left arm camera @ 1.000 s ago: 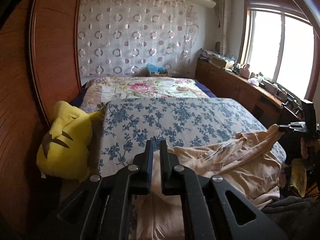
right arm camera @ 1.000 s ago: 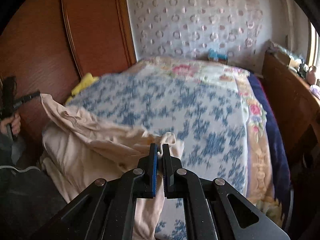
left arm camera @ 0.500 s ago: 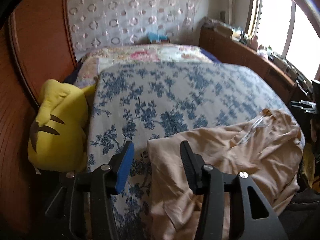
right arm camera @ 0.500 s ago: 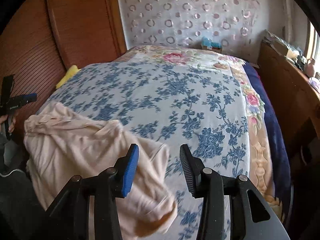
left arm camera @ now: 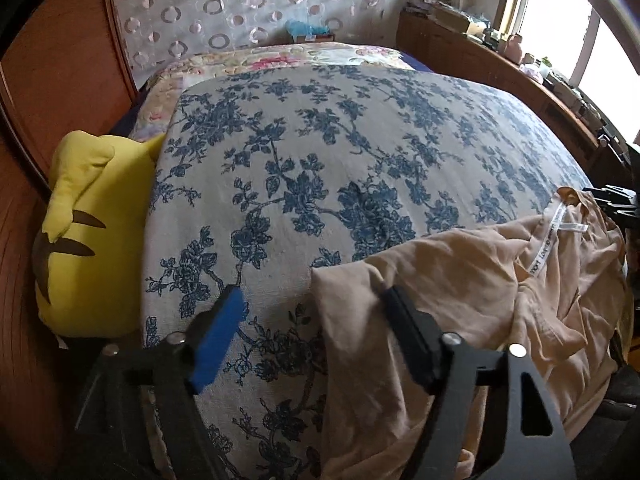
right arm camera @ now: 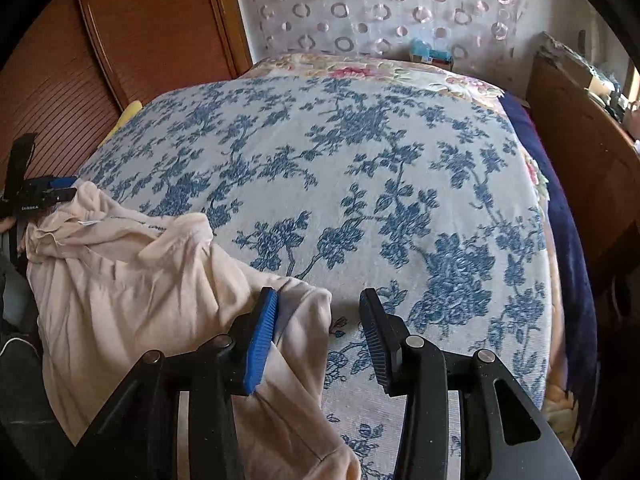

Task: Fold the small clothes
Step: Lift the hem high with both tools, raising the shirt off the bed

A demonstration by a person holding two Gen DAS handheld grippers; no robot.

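Note:
A peach garment (left arm camera: pixel 460 280) lies crumpled on the near edge of the bed, with a white label strip showing on its right side. My left gripper (left arm camera: pixel 312 293) hovers just above its left corner. Its jaws are opening, and the cloth lies loose under them, not pinched. In the right wrist view the same garment (right arm camera: pixel 120 272) sprawls at the lower left. My right gripper (right arm camera: pixel 318 294) is open over its right corner, with the blue pad (right arm camera: pixel 260 336) above the cloth and not pressing it. Each gripper shows small at the other view's edge.
The bed has a blue floral cover (left arm camera: pixel 320 140) with a pink floral quilt (right arm camera: pixel 360 68) behind it. A yellow plush toy (left arm camera: pixel 88 240) is wedged against the wooden wardrobe (right arm camera: pixel 160 28) at left. A cluttered wooden cabinet (left arm camera: pixel 480 52) runs under the window at right.
Both grippers were shut on the lifted garment; they have opened and let it drop onto the bed. Both hands have come down and tilted toward the cover.

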